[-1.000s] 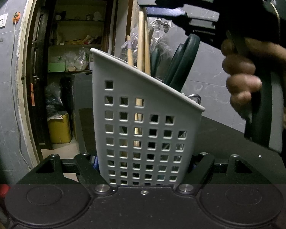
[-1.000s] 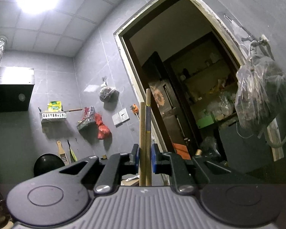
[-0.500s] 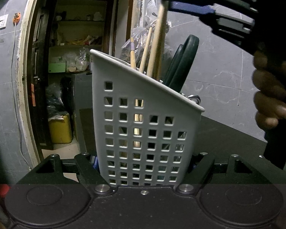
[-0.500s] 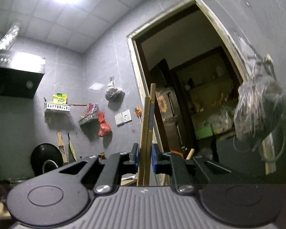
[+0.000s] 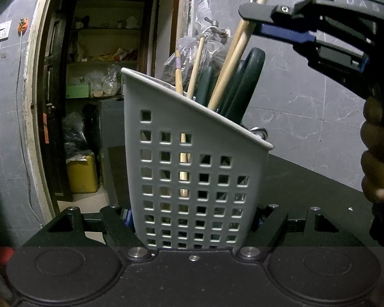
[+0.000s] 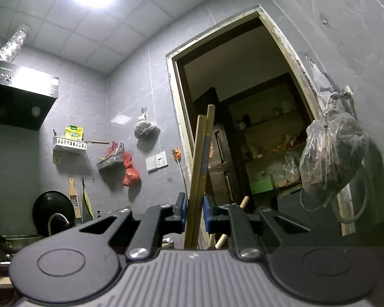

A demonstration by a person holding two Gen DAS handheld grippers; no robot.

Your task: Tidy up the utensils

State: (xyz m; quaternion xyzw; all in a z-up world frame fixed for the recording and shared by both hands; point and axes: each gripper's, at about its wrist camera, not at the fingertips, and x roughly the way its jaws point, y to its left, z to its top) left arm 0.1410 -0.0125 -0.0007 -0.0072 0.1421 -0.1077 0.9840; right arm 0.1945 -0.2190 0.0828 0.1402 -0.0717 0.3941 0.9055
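Progress: I judge the task well along; my grey perforated utensil holder [image 5: 194, 168] already carries two loose wooden sticks [image 5: 195, 66], dark green handled utensils [image 5: 245, 84] and a metal ring [image 5: 259, 131] at its low rim. I see nothing waiting outside it in either view.

Step in hand: seating the pair of wooden chopsticks [image 5: 230, 61] in the holder. Their lower ends are already below the rim; letting go is what is left.

Left tongs [image 5: 194, 226]: closed against the base of the holder from both sides, at lower centre of the left view, steadying it on the dark tabletop [image 5: 307, 179].

Right tongs [image 6: 194, 211]: nearly closed, blue pads pinching the chopsticks side by side; in the left view they reach in from the upper right, with the person's fingers [image 5: 379, 163] on the handle.

Chopsticks relative to tongs: gripped high on the shaft, tops slanting to the upper right above the pads, lower ends inside the holder between the loose sticks and the green handles.

Caution: I cannot tell whether the tips have reached the holder floor.
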